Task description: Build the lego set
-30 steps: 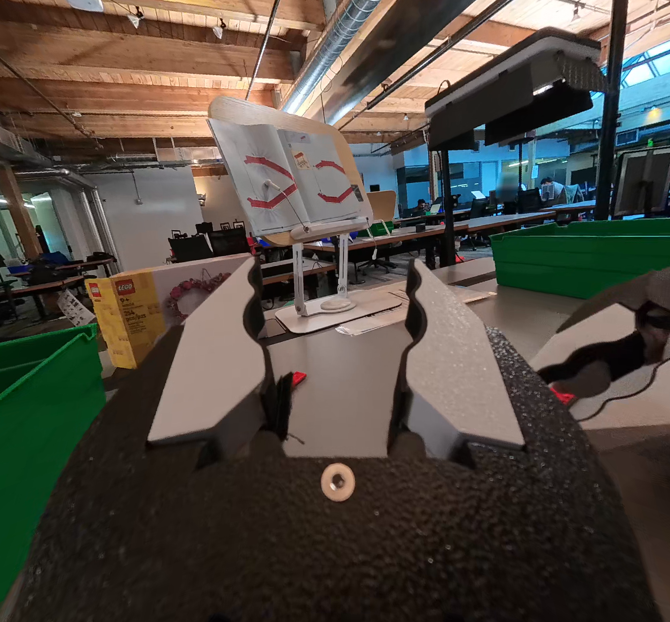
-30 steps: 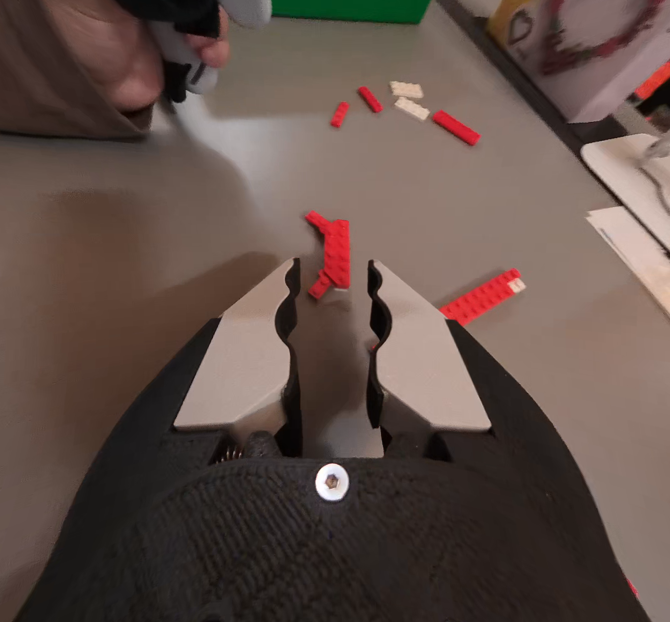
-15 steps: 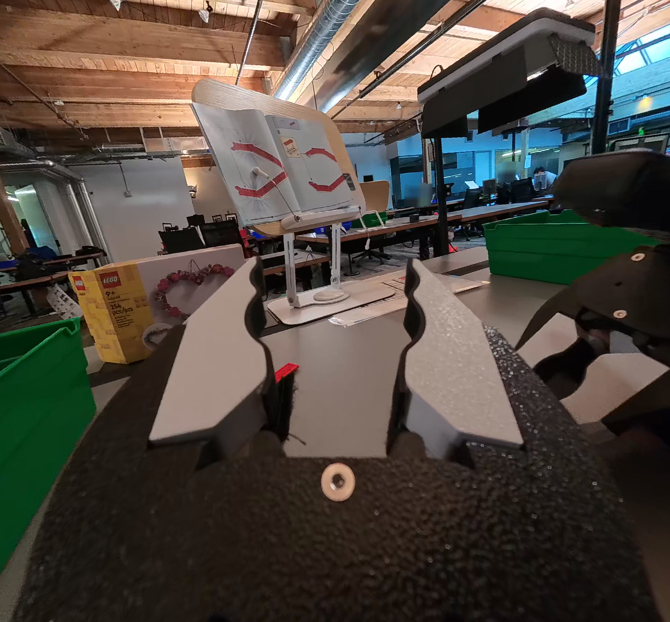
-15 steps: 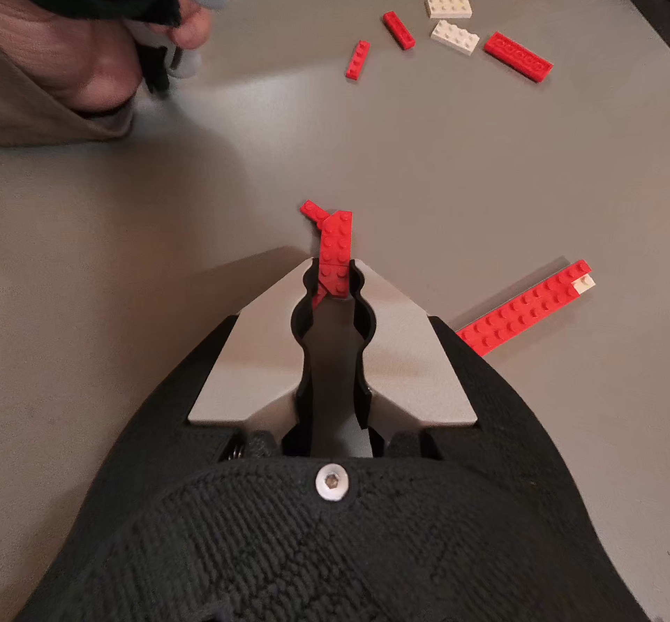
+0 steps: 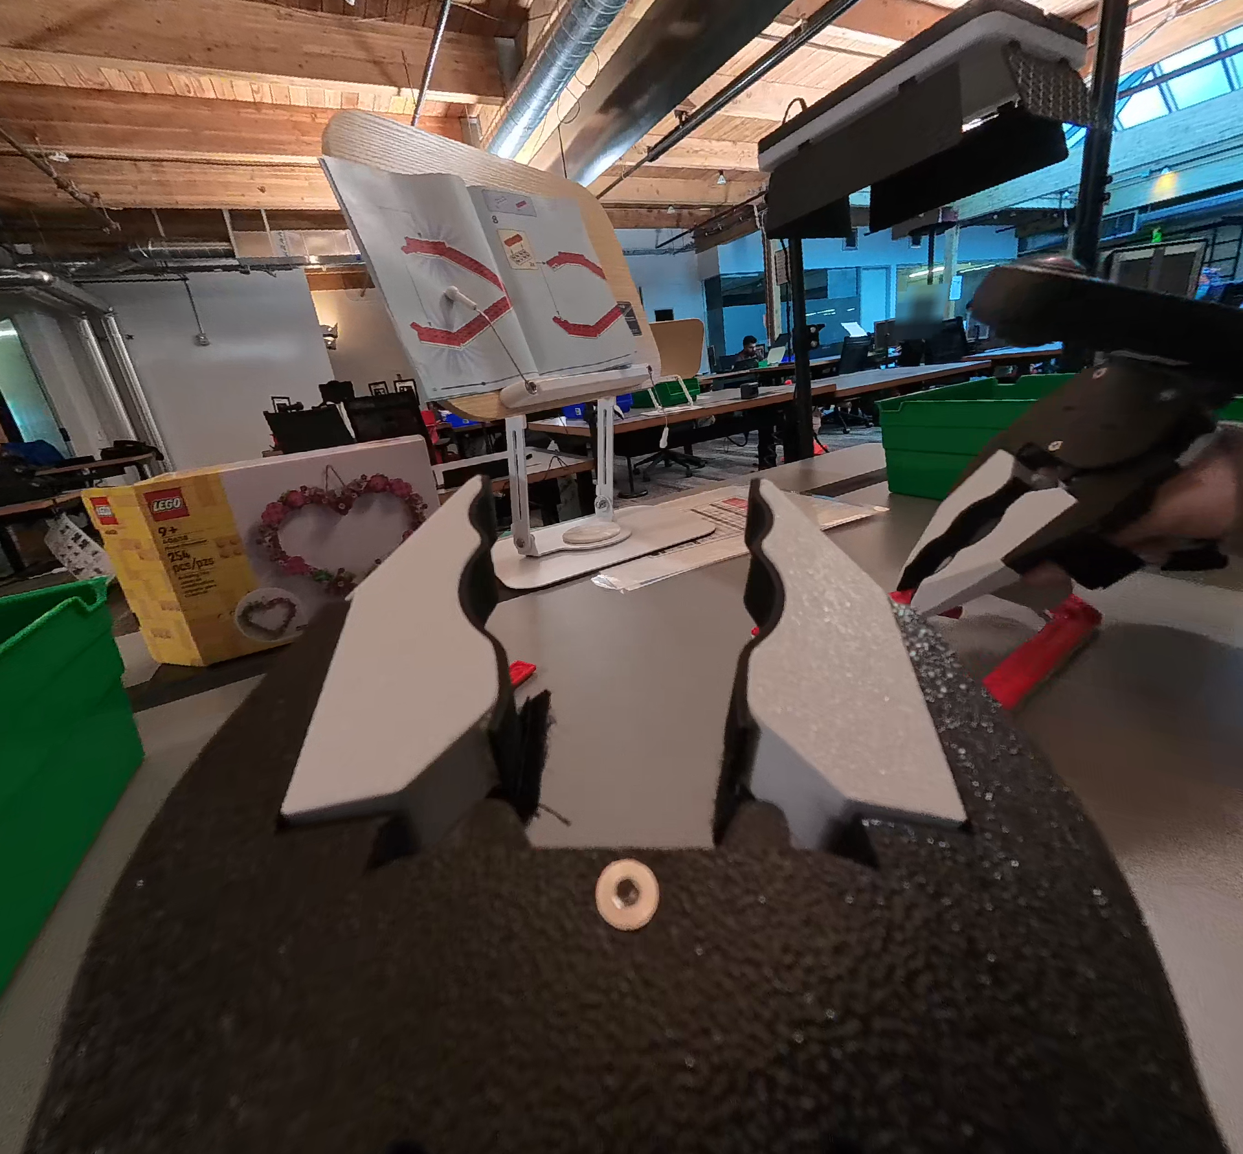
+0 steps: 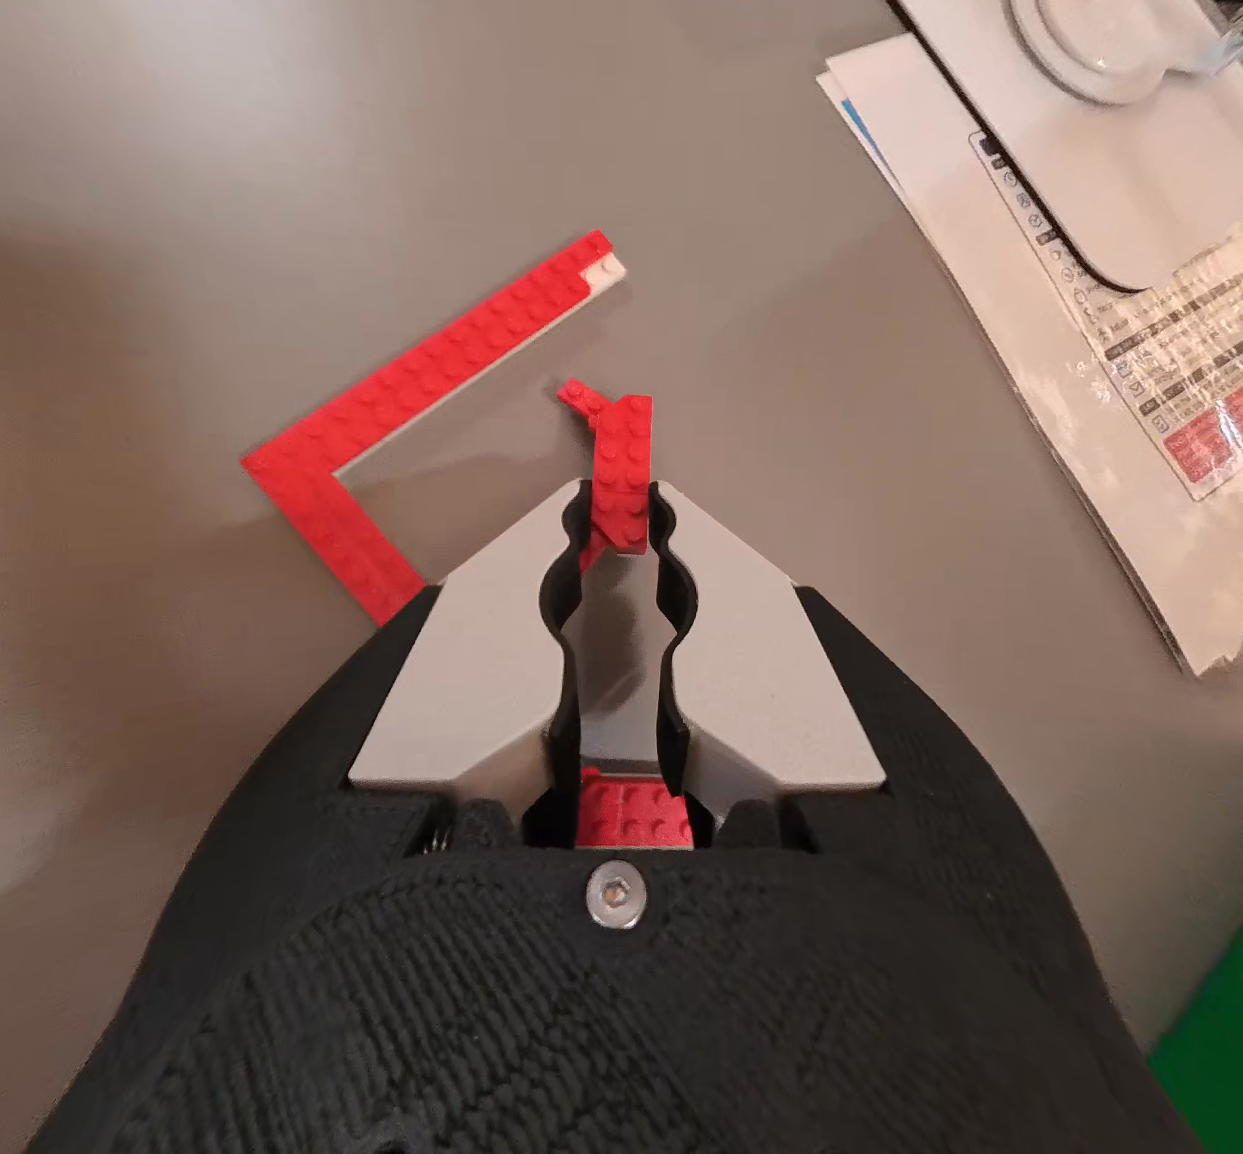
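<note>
My right gripper (image 6: 620,490) is shut on a small red plate assembly (image 6: 624,459), held by its near end above the grey table. A long red L-shaped plate assembly (image 6: 430,375) with a white end piece lies on the table just left of it. Another red plate (image 6: 632,812) shows through the gap at the finger bases. My left gripper (image 5: 615,503) is open and empty, low over the table. In its view the right gripper (image 5: 975,556) is at the right, over the red L-shaped assembly (image 5: 1039,654). A small red piece (image 5: 521,671) lies by my left finger.
An open instruction booklet (image 5: 484,287) rests on a white stand (image 5: 592,536) at the back of the table. A Lego box (image 5: 255,543) stands back left. Green bins sit at the left (image 5: 54,718) and back right (image 5: 955,442). Papers (image 6: 1076,341) lie right of the held piece. The gap from one gripper's tips to the other's is roughly 25 centimeters.
My right gripper closed on the small red assembly, lifted it and carried it to the right, beside the long L-shaped piece. My left gripper stayed open and shifted only slightly.
</note>
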`<move>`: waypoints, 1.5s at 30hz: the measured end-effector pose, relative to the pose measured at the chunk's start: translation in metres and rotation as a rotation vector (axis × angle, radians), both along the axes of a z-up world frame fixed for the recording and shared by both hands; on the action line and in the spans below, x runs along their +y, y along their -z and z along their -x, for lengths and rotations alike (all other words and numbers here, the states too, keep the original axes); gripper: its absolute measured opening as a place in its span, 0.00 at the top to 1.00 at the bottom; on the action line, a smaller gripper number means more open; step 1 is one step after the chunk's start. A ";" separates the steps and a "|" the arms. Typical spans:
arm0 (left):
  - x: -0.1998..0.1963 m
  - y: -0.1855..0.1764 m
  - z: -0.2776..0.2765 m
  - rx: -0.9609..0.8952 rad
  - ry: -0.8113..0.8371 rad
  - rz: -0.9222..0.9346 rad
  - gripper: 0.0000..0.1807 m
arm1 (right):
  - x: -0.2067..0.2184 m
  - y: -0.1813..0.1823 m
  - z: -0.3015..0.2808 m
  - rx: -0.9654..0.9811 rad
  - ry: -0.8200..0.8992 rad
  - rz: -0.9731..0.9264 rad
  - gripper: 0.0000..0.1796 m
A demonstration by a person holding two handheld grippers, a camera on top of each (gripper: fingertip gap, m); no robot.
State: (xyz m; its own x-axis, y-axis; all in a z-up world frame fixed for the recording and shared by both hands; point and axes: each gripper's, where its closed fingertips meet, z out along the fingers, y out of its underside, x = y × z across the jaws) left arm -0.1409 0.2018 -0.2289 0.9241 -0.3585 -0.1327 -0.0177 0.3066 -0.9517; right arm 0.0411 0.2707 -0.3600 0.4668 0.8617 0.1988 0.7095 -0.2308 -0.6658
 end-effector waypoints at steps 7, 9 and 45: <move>-0.001 0.000 -0.002 0.024 -0.005 -0.003 0.60 | 0.008 0.005 -0.002 -0.034 -0.024 0.004 0.77; -0.001 0.000 -0.003 0.021 0.000 0.000 0.60 | 0.005 -0.008 -0.005 0.009 -0.007 -0.014 0.74; -0.002 0.006 -0.012 0.027 0.038 0.025 0.62 | -0.149 0.012 -0.024 -0.085 -0.023 0.302 0.92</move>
State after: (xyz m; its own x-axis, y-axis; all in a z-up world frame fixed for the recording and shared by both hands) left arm -0.1286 0.2001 -0.2344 0.9060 -0.3967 -0.1478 -0.0321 0.2839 -0.9583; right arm 0.0652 0.1213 -0.3717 0.4392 0.8979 -0.0307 0.7670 -0.3925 -0.5076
